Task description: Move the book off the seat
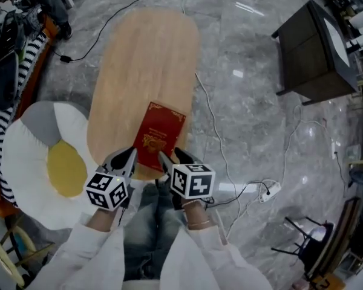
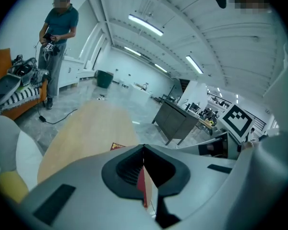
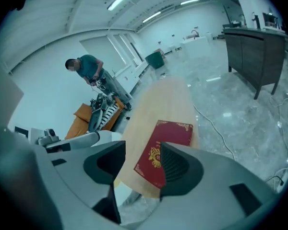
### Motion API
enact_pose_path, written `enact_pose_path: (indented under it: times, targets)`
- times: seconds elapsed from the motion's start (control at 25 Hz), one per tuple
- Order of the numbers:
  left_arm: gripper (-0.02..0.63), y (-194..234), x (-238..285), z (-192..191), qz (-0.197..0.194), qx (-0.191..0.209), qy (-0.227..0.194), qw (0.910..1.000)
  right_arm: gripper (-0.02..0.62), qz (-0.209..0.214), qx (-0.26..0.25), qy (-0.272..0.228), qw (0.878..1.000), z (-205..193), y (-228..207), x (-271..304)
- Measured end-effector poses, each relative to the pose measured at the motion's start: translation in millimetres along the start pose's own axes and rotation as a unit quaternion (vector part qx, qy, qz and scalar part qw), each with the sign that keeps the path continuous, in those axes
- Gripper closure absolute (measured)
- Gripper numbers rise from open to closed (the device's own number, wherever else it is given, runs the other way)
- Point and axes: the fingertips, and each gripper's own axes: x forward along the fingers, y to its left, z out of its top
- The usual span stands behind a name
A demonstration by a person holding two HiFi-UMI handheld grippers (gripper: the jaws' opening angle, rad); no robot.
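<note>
The red book [image 1: 160, 135] with gold print lies flat on the near end of a long oval wooden bench [image 1: 145, 59]. Both grippers hover just above its near edge. My left gripper [image 1: 132, 156] is over the book's near left corner; in the left gripper view its jaw tips [image 2: 144, 146] meet with nothing held, and a red corner of the book [image 2: 117, 146] peeks past them. My right gripper [image 1: 169, 157] is at the near right corner. Its jaws [image 3: 143, 147] stand apart, with the book [image 3: 165, 150] lying below and beyond them, untouched.
A white egg-shaped cushion seat [image 1: 48, 162] with a yellow centre sits left of the bench. A dark cabinet [image 1: 314, 47] stands at the far right. Cables [image 1: 212, 119] and a power strip [image 1: 269, 190] lie on the marble floor. A person [image 2: 57, 37] stands by an orange sofa [image 1: 6, 71].
</note>
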Motion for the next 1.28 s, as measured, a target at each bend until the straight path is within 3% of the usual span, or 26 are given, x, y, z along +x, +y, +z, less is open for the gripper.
enact_pose_path:
  times: [0.2, 0.4, 0.56, 0.68, 0.92, 1.08, 1.28]
  targets:
    - [0.6, -30.3, -22.2, 38.0, -0.028, 0.004, -0.022, 0.9994, 0.371, 0.023, -0.021, -0.043, 0.999, 34.5, 38.7, -44.0]
    - [0.6, -50.8, -41.7, 84.1, -0.047, 0.033, -0.05, 0.9971, 0.446, 0.041, -0.053, -0.095, 0.993, 78.0, 79.4, -79.8]
    - [0.6, -69.9, -62.9, 112.3, -0.066, 0.05, -0.061, 0.9947, 0.454, 0.067, -0.082, -0.122, 0.987, 101.7, 117.4, -112.7]
    - [0.6, -78.9, -76.2, 140.3, -0.072, 0.073, -0.082, 0.9913, 0.462, 0.094, -0.107, -0.157, 0.977, 125.6, 142.0, -133.9]
    - [0.6, -100.9, -100.5, 192.0, -0.073, 0.083, -0.145, 0.9833, 0.466, 0.146, -0.141, -0.21, 0.957, 151.7, 174.6, -170.1]
    - [0.6, -120.6, -112.7, 210.4, -0.091, 0.104, -0.169, 0.9758, 0.521, 0.169, -0.193, -0.259, 0.931, 164.0, 194.7, -194.7]
    - [0.6, -140.9, -123.0, 219.0, -0.111, 0.123, -0.182, 0.9692, 0.56, 0.177, -0.2, -0.299, 0.916, 165.8, 201.7, -214.8]
